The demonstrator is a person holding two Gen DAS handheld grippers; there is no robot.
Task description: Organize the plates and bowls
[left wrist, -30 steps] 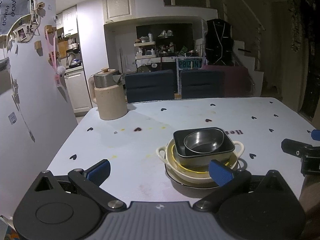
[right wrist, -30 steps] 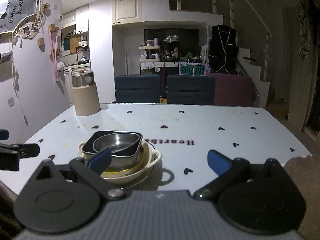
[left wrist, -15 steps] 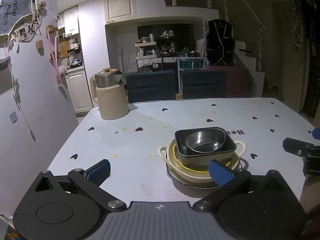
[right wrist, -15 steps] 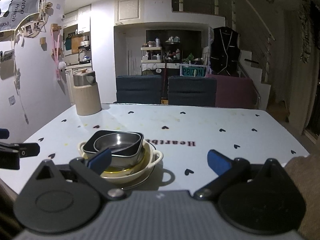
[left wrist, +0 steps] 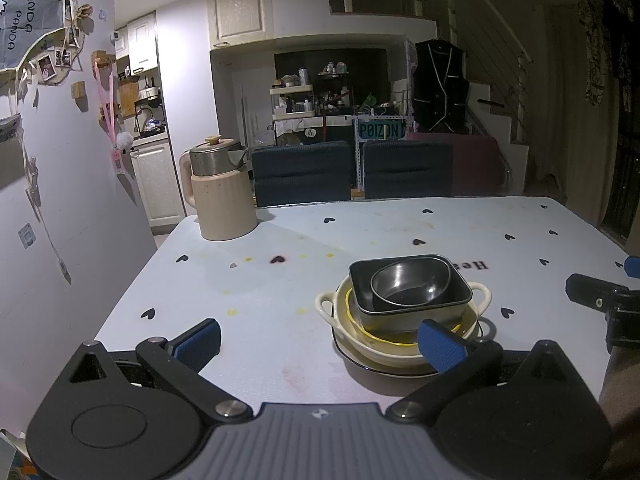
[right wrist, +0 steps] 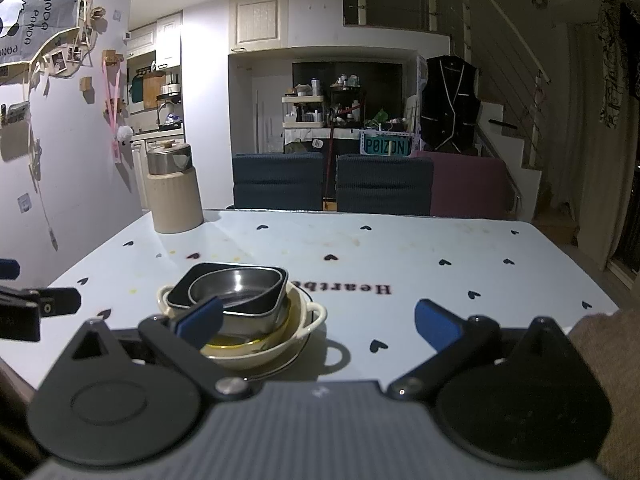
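Note:
One stack of dishes sits on the table: a steel bowl (left wrist: 408, 282) (right wrist: 236, 284) inside a dark square dish (left wrist: 460, 292) (right wrist: 180, 296), inside a cream two-handled bowl (left wrist: 352, 328) (right wrist: 280, 344), on a dark-rimmed plate (left wrist: 360, 360) (right wrist: 296, 356). My left gripper (left wrist: 320, 338) is open, low over the table, the stack just beyond its right fingertip. My right gripper (right wrist: 318, 318) is open too, with the stack behind its left fingertip. Neither holds anything.
A cream kettle (left wrist: 218, 192) (right wrist: 172, 188) stands at the table's far left. Two dark chairs (left wrist: 304, 172) (right wrist: 384, 182) line the far edge. A wall (left wrist: 60, 184) runs close along the left side. The heart-print tablecloth (right wrist: 460, 256) spreads to the right.
Both grippers have risen and drifted slightly; the stack sits a little lower in each view. Nothing was taken hold of or let go.

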